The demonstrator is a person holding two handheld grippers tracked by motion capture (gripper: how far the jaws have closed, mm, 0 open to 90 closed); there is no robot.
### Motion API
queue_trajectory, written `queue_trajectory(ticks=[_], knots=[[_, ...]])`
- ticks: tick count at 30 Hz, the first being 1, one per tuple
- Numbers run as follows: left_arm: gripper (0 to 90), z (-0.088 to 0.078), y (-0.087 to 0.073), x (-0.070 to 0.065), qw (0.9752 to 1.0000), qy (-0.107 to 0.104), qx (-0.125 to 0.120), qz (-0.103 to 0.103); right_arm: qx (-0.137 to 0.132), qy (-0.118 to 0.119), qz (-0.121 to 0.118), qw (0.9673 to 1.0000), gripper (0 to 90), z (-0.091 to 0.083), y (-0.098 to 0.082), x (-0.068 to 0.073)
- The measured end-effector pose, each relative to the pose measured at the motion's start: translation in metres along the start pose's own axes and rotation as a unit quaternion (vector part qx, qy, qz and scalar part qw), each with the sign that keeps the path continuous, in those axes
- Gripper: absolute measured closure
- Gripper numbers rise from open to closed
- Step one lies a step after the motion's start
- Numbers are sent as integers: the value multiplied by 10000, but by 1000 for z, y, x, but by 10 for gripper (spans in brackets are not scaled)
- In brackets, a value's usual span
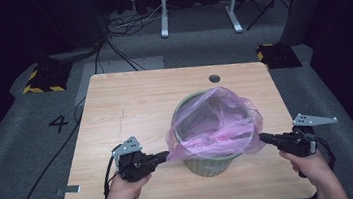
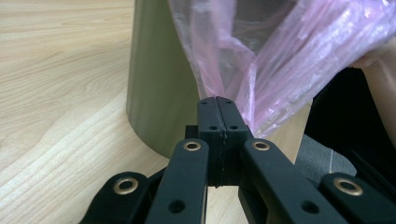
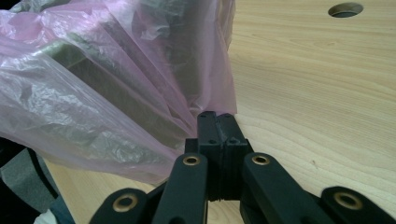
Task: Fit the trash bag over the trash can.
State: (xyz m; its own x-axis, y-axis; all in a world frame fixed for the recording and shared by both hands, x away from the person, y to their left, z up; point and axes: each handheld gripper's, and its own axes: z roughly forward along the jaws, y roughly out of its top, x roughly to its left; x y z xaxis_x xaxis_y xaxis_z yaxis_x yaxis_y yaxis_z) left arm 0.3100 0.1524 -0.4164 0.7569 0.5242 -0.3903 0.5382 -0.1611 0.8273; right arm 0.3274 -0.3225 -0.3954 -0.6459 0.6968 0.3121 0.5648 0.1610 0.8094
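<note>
A pale green bin (image 1: 211, 165) stands on the wooden table (image 1: 130, 110), near its front edge. A thin pink plastic bag (image 1: 214, 120) lies over the bin's mouth and hangs down over its rim. My left gripper (image 1: 167, 155) is shut on the bag's left edge; in the left gripper view its jaws (image 2: 217, 105) pinch the pink film (image 2: 261, 60) beside the bin's wall (image 2: 154, 79). My right gripper (image 1: 262, 138) is shut on the bag's right edge, and the bag (image 3: 93, 88) bunches into its closed tips (image 3: 217, 119). The film is stretched between the two grippers.
A round cable hole (image 1: 214, 78) sits in the table's far side, also seen as a hole (image 3: 345, 9) in the right gripper view. White desk legs (image 1: 199, 6), cables and yellow-black floor blocks (image 1: 44, 79) lie beyond the table. The table's left half is bare wood.
</note>
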Motion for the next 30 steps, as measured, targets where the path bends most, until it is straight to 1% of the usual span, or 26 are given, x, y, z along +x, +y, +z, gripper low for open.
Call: queue_trajectory(ticks=[2,3,4,7,9,10,13,15,16,17,18,19,20,21,22,23,24,25,26,27,29,30], knots=[[900,4,-2,0,9999,-55,92,7,26,-6,-19,10000,900,2,-1,1],[900,7,-3,-2,9998,-63,165,50,93,63,-34,9999,900,5,-4,3],[900,7,-3,-2,9998,-63,165,50,93,63,-34,9999,900,5,-4,3],[900,6,-6,-3,9997,-71,192,140,191,132,-30,9997,900,6,-7,4],[900,3,-9,-2,9999,-57,140,76,182,146,-22,9997,900,5,-10,4],[900,-2,-10,-4,9998,-26,105,153,202,196,-30,9996,900,3,-11,4],[900,-5,-11,-2,9999,-22,70,119,174,173,-15,9997,900,0,-13,4],[900,-4,-12,-1,9999,113,12,103,297,178,-100,9994,900,3,-14,6],[900,-3,-14,0,9998,160,-122,76,262,119,-97,9995,900,4,-15,7],[900,-2,-14,0,9997,171,-109,127,234,88,-87,9997,900,5,-15,8],[900,-2,-14,0,9997,171,-109,127,234,88,-87,9997,900,5,-15,8],[900,1,-15,-2,9996,185,-66,204,205,76,-68,9997,900,6,-17,9],[900,1,-15,-2,9996,185,-66,204,205,76,-68,9997,900,6,-17,9],[900,1,-16,-2,9995,185,-59,254,192,45,-67,9998,900,6,-18,9],[900,2,-18,-1,9990,327,26,312,182,-21,-43,9998,900,6,-22,9],[900,2,-18,-1,9990,327,26,312,182,-21,-43,9998,900,6,-22,9],[900,1,-20,1,9991,316,31,271,177,-86,-38,9998,900,6,-24,9],[900,0,-21,4,9991,350,17,217,117,-53,20,9999,900,6,-27,8],[900,-1,-22,6,9991,394,17,182,56,41,52,10000,900,5,-29,8],[900,0,-23,8,9989,441,50,164,53,58,52,10000,900,6,-30,8],[900,3,-25,13,9977,643,191,92,148,-11,31,9999,900,8,-32,9],[900,4,-26,15,9977,642,201,51,191,-45,21,9998,900,9,-32,9]])
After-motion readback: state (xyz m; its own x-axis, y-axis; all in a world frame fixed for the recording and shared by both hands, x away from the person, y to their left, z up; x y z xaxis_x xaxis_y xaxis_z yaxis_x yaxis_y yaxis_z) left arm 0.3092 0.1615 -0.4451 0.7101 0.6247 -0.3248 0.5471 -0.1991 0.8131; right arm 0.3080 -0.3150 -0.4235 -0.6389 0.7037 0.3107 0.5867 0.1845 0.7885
